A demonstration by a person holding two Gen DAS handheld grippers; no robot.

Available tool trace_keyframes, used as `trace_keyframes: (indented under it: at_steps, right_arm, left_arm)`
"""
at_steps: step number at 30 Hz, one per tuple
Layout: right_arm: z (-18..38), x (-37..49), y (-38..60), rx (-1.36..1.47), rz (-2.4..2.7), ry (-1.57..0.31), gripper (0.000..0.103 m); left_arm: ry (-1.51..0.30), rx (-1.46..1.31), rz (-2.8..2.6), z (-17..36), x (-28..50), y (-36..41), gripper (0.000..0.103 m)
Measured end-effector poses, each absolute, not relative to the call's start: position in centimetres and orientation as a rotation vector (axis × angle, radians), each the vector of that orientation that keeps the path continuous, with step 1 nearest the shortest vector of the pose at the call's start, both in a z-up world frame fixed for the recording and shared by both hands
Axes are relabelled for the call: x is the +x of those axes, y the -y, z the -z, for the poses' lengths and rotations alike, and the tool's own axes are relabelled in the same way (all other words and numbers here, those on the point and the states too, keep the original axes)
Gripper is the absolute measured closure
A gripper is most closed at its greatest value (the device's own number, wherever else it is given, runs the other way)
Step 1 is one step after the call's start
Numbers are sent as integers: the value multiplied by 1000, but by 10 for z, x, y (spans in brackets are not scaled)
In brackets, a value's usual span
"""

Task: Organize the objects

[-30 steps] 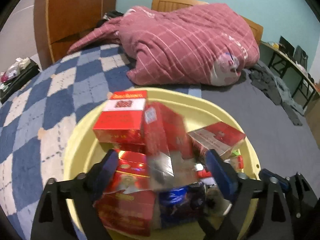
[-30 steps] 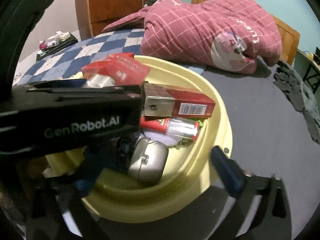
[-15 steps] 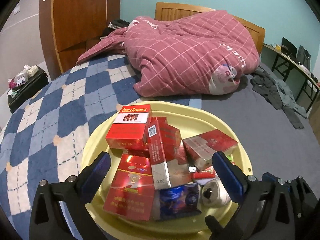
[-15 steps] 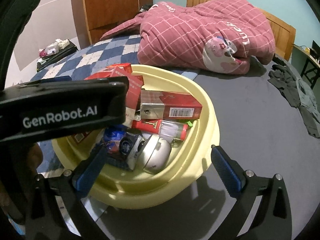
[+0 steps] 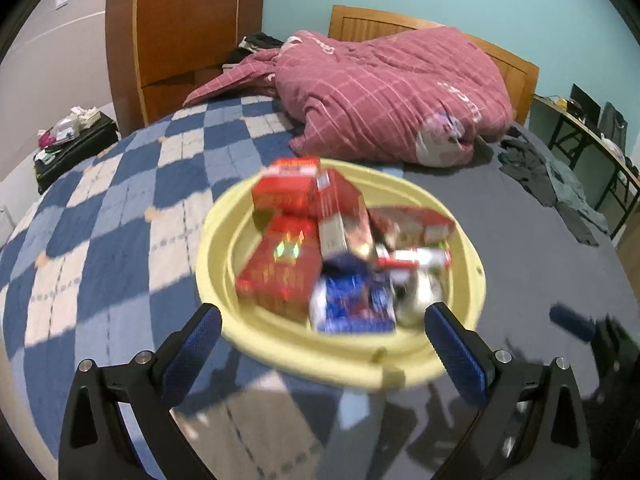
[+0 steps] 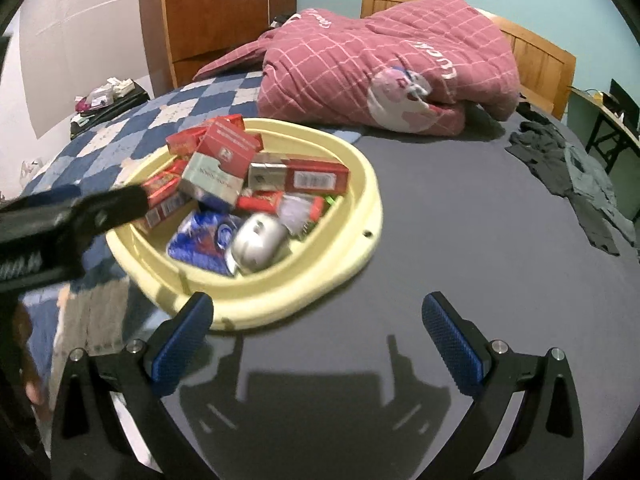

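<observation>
A pale yellow basin sits on the bed, filled with several red cartons, a blue foil pack and a silver rounded object. My left gripper is open and empty, just in front of the basin's near rim. My right gripper is open and empty, in front of the basin's right side over the grey sheet. The left gripper's body shows at the left of the right wrist view.
A pink checked duvet is heaped behind the basin. A blue checked quilt covers the bed's left, a grey sheet its right. Dark clothes lie far right. A wooden wardrobe stands behind.
Both grippers have pulled back and up from the basin, which now lies farther off. The left gripper no longer reaches among the cartons. Both stay open.
</observation>
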State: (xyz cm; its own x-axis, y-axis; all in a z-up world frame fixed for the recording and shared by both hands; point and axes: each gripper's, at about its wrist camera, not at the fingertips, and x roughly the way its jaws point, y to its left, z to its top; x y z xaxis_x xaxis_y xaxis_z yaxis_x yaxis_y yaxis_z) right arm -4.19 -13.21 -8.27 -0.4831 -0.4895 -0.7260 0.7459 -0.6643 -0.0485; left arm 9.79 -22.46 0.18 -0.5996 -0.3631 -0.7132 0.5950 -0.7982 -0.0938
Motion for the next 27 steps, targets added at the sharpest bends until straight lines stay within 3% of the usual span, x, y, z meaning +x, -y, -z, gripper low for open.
trace_keyframes:
  at_steps: [4, 11, 27]
  right_arm:
    - [89, -49, 121, 907, 2161, -476, 0]
    - [92, -52, 108, 899, 2184, -418, 0]
    - [88, -52, 102, 906, 2212, -372, 0]
  left_arm:
    - [-314, 868, 2363, 3, 118, 205, 0]
    - [-359, 874, 2353, 15, 133, 192, 0]
    - [-213, 964, 2375, 28, 114, 179, 0]
